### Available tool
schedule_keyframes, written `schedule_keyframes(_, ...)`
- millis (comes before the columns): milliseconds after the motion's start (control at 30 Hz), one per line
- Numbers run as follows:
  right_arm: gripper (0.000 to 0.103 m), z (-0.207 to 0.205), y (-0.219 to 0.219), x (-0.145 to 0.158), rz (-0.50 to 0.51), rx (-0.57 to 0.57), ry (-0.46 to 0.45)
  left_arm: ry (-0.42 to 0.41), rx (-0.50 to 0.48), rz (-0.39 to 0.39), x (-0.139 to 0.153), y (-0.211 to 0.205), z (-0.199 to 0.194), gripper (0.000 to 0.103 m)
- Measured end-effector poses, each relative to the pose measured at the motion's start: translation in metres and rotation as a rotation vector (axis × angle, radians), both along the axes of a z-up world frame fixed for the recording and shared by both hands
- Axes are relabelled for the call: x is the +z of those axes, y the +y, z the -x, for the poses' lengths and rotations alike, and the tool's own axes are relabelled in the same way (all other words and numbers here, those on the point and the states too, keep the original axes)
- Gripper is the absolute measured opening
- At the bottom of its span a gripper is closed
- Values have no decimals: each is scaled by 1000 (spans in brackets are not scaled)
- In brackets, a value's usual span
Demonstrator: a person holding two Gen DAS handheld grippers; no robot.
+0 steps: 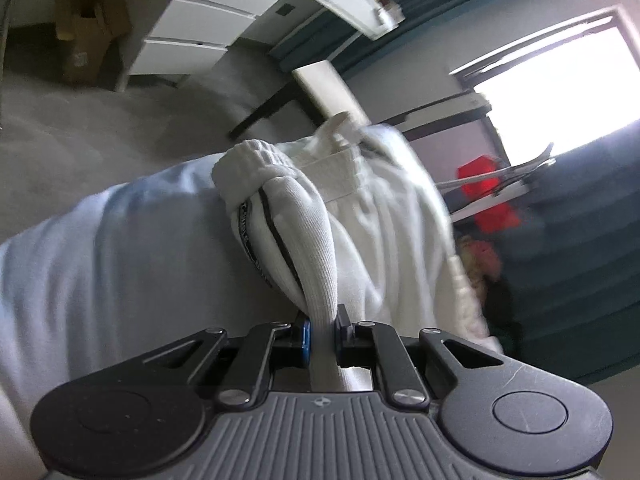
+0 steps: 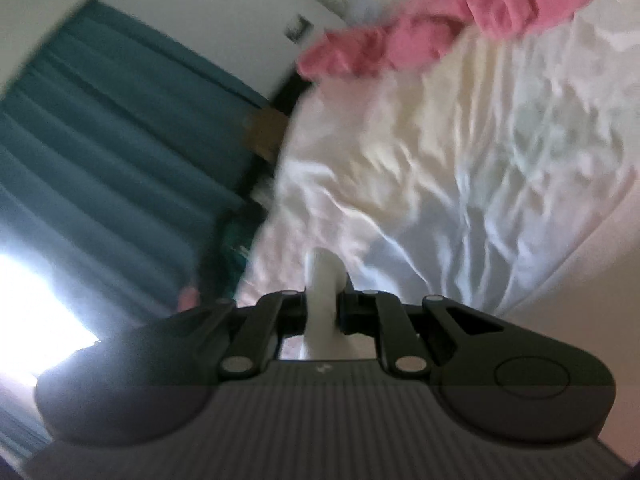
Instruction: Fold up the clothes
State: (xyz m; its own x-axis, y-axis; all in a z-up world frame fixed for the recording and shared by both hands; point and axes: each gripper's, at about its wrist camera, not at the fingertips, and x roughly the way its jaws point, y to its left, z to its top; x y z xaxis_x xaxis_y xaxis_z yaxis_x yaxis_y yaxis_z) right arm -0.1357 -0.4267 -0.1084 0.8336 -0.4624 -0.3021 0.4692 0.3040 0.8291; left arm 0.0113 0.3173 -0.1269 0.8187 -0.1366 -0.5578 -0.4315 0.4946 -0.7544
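In the left wrist view my left gripper (image 1: 322,330) is shut on a white ribbed garment (image 1: 316,220) with black stripes and an elastic band; the cloth bunches ahead of the jaws and hangs over the white bed sheet (image 1: 120,248). In the right wrist view my right gripper (image 2: 324,300) is shut on a fold of white cloth (image 2: 322,280) that sticks up between the jaws, above the rumpled white bed sheet (image 2: 460,168). A pink garment (image 2: 420,32) lies on the bed at the far top. The right view is blurred.
A white drawer unit (image 1: 200,32), a cardboard box (image 1: 88,32) and grey carpet (image 1: 80,128) lie beyond the bed. Teal curtains (image 2: 100,140) and a bright window (image 1: 560,80) stand at the side. A red object (image 1: 488,196) sits near the window.
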Motion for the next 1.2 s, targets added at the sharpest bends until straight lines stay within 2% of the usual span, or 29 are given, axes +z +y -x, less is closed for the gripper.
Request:
schedule_keyframes(33,12,7,8,13,36,-11,-50,-33,1,15,1,1,2,11)
schedule_keyframes(133,12,-13,25,55,186,-42,-77,-73,53,44,4,4,1,11)
schedule_keyframes(200,12,-58,20,67,227,-45,-24,-34,134,66,6,4,1,11)
schedule_keyframes(267,12,-111,11,71,264,-41,62,-42,177,72,6,-3,-3,11)
schedule_keyframes(333,12,-174,-1,55,318,16,209,-35,185,36,6,-12,-7,11)
schedule_keyframes(433,13,-242,-12,5,330,127,397,7,171,-22,4,-20,-15,11)
schedule_keyframes(467,13,-258,-15,-12,325,151,461,22,165,-39,3,-22,-17,11)
schedule_keyframes(533,14,-271,-20,-44,278,178,514,44,161,-72,2,-26,-19,11)
schedule_keyframes(567,15,-269,-22,-55,243,173,506,50,161,-88,2,-28,-18,12)
schedule_keyframes(633,26,-259,-23,-72,167,152,474,60,163,-107,3,-32,-16,12)
schedule_keyframes(700,53,-240,-21,-79,95,141,429,72,158,-128,3,-34,-18,12)
schedule_keyframes(767,62,-217,-17,-77,57,149,377,82,149,-154,5,-37,-20,12)
schedule_keyframes(867,64,-185,-9,-63,68,163,357,111,123,-173,5,-39,-20,13)
schedule_keyframes(967,63,-155,-3,-42,89,152,357,123,101,-136,0,-30,-15,13)
schedule_keyframes(1067,64,-121,-9,-45,-43,150,352,128,87,-69,-7,-21,-7,13)
schedule_keyframes(1167,62,-102,-19,-71,-182,202,346,122,82,-37,-11,-18,-5,13)
schedule_keyframes(1200,57,-100,-22,-78,-215,222,325,127,83,-34,-12,-17,-5,13)
